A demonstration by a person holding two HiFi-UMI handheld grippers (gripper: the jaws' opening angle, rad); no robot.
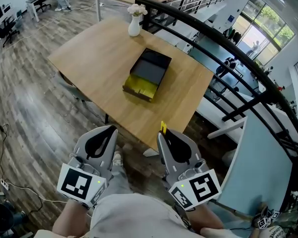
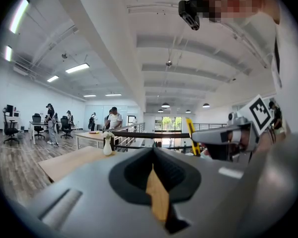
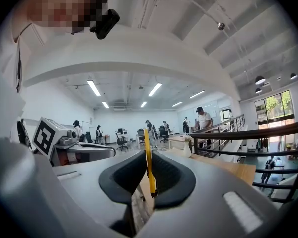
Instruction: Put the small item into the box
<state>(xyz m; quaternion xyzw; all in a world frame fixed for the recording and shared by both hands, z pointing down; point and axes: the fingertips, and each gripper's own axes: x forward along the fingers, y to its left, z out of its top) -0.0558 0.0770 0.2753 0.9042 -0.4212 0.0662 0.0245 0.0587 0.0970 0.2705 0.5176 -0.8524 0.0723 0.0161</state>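
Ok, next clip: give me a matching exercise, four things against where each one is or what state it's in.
Things:
1. box
2. vase
3. yellow item
4. left hand-held gripper

Places or states:
a. white, near the far edge of the table
b. nothing between its jaws
c. clamped in the right hand-held gripper
d. black and yellow, mid-table

Pairs: 1-d, 2-a, 3-c, 4-b

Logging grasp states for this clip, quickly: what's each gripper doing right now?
Left gripper: shut, nothing between the jaws.
Right gripper: shut on a thin yellow item.
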